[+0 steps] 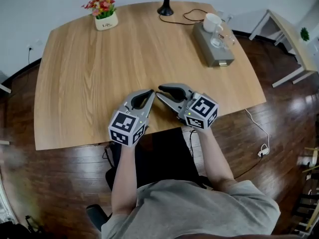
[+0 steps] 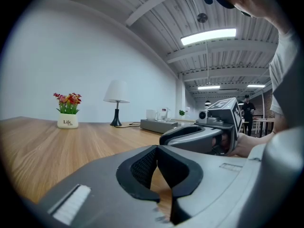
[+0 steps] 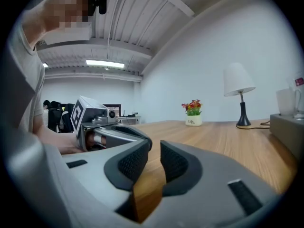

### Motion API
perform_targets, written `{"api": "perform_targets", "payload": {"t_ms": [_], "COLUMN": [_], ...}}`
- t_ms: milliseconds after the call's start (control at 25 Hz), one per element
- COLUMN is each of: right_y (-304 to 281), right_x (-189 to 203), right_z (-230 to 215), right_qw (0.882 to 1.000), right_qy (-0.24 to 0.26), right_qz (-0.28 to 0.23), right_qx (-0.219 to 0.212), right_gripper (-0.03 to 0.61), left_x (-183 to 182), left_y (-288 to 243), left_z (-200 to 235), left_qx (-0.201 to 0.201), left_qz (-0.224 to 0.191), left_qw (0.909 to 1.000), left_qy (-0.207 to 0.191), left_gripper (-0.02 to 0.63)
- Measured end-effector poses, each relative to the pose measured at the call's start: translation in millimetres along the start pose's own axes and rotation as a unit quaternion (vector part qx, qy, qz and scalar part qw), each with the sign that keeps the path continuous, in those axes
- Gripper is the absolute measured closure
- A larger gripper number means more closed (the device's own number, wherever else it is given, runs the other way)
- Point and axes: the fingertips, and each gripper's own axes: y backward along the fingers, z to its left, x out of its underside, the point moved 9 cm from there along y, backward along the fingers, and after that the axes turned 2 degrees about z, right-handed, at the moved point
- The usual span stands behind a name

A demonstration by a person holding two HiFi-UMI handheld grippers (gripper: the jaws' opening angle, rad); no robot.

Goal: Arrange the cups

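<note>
lamp (image 1: 165, 6) top cut off, cups (image 3: 286, 102) cropped rt

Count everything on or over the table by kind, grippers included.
Cups: 2 (white mug, clear glass cup)
Grey box: 1
Lamp: 1
Flower pot: 1
Cable: 1
Grippers: 2 (left gripper, right gripper)
Total: 8

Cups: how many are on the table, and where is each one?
2. A white cup stands on the grey box at the far right of the table; a glass cup stands just in front of it on the same box. No others show.
</note>
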Motion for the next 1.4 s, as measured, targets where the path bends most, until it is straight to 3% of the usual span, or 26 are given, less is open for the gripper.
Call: {"api": "perform_targets", "payload": {"t_ms": [480, 760, 1400], "right_y": [15, 11, 12], "right_x": [1, 2, 3], "right_z": [6, 8, 9], "right_qw": [1.000, 1.000, 1.000], "right_qy": [0.004, 0.007, 0.005], "right_qz": [0.012, 0.009, 0.011], "right_qx": [-0.007, -0.014, -0.015], "right_gripper": [0.506, 0.506, 0.506], "left_x": [0, 0, 0], "left_y": [-2, 4, 3], "left_z": [-6, -1, 0], "left_qx": [0.008, -0.027, -0.030], "left_qz": [0.007, -0.001, 0.003], "left_qw": [0.9999, 0.9995, 0.9994], "left_qy": [0.012, 0.015, 0.017], "left_gripper": [0.604, 0.604, 0.604]}}
